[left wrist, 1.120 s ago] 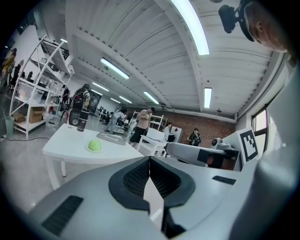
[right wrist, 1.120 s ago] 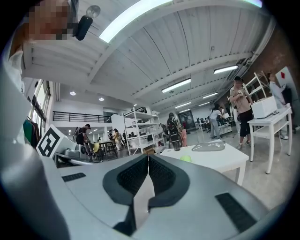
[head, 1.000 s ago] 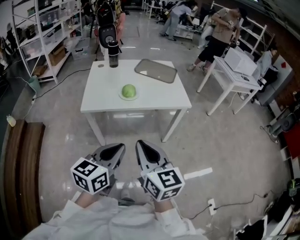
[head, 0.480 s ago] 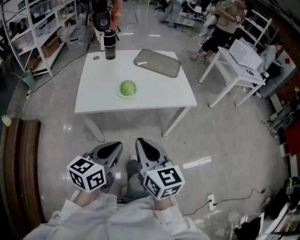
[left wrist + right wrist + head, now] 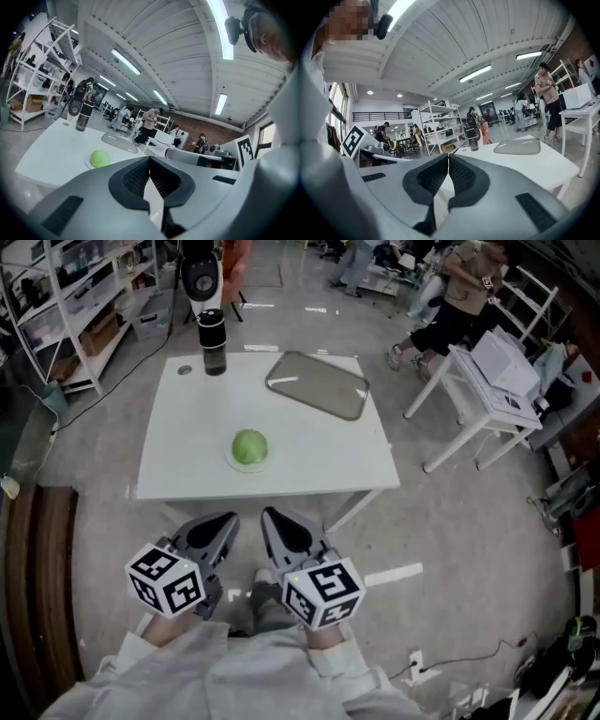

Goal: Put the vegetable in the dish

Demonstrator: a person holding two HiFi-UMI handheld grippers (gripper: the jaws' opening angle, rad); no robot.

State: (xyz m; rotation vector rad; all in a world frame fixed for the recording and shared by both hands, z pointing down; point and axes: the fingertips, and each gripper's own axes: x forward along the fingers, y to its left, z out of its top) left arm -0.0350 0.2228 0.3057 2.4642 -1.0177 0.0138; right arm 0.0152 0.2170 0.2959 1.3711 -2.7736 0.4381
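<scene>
Grey polished floor [image 5: 469,521] spreads around a white square desk [image 5: 319,456]. White metal shelving [image 5: 66,296] stands off to the left, and several people stand near a smaller white desk [image 5: 492,381] at the upper right.

On the square desk, a round green vegetable [image 5: 249,445] sits near the front edge. It seems to rest on a small pale dish [image 5: 234,463], of which only a thin rim shows beneath it. A dark cylindrical bottle [image 5: 214,341] stands upright at the far left corner. A grey rectangular tray [image 5: 317,384] lies flat toward the far right, well apart from the vegetable.

Both tools hang side by side over the floor, short of the desk's near edge. The left tongs [image 5: 223,524] are clenched, their ribbed pads pressed together with nothing between them. The left gripper view looks across the desk top to the vegetable, the bottle and the tray beyond the tips. The right tongs [image 5: 277,524] are likewise clenched and empty. The right gripper view shows the bottle and the tray on the desk past the closed tips.
</scene>
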